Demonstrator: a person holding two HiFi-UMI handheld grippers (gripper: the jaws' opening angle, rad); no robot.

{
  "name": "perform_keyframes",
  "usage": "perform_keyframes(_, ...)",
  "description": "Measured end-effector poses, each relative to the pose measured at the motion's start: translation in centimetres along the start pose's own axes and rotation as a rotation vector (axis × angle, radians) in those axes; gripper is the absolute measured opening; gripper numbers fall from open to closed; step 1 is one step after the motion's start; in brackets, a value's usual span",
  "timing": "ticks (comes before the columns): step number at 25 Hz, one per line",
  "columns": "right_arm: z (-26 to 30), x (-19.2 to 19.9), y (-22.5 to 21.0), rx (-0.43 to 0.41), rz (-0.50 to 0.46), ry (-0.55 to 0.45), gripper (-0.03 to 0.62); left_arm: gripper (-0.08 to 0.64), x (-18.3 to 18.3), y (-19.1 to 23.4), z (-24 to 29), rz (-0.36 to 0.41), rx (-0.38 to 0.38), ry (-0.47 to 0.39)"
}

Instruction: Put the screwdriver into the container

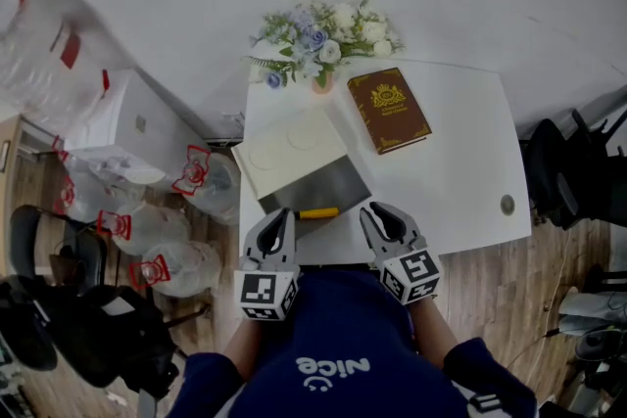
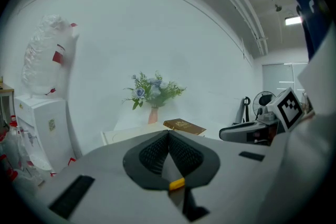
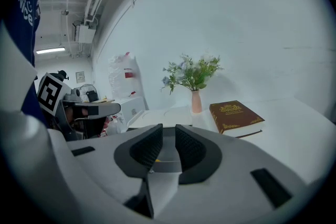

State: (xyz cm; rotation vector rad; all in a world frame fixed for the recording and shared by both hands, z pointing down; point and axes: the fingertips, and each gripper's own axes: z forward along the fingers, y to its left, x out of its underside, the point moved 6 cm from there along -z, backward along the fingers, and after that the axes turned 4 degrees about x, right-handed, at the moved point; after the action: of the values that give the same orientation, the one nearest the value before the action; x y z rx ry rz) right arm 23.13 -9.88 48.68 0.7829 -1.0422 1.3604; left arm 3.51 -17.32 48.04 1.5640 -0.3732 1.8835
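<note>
Nearest the head camera, the person's blue top (image 1: 333, 357) is recorded, with both grippers held just short of the container (image 1: 284, 162). Of the screwdriver (image 1: 318, 211) only a yellow handle is seen, lying crosswise at the container's near grey edge; whether it is already inside cannot be told. It is judged light, stiff and smooth, liable to roll; the handle's middle is recommended for the grasp. The left gripper (image 2: 168, 135) is noted at the container's near left, fingers (image 2: 155, 152) touching at their tips, nothing held. The right gripper (image 3: 168, 128) stands at its near right, fingers partly apart and empty. Beyond the container a book (image 1: 389, 109) and flowers (image 1: 323, 39) are observed on the tabletop (image 1: 460, 162).
</note>
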Motion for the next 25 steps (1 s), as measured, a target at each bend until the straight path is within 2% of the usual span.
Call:
perform_keyframes(4, 0.5, -0.5, -0.1, 0.015, 0.022, -0.016, 0.087, 0.017, -0.3, 0.6, -0.3, 0.002, -0.025, -0.019)
perform_keyframes(10, 1.2, -1.0, 0.4, -0.004, -0.005, -0.022, 0.025, 0.017, -0.5, 2.0, -1.2, -0.027, -0.075, -0.033)
perform_keyframes(25, 2.4, -1.2, 0.9, -0.005, -0.088, 0.003, 0.021, 0.017, -0.5, 2.6, -1.4, -0.015, -0.099, -0.043)
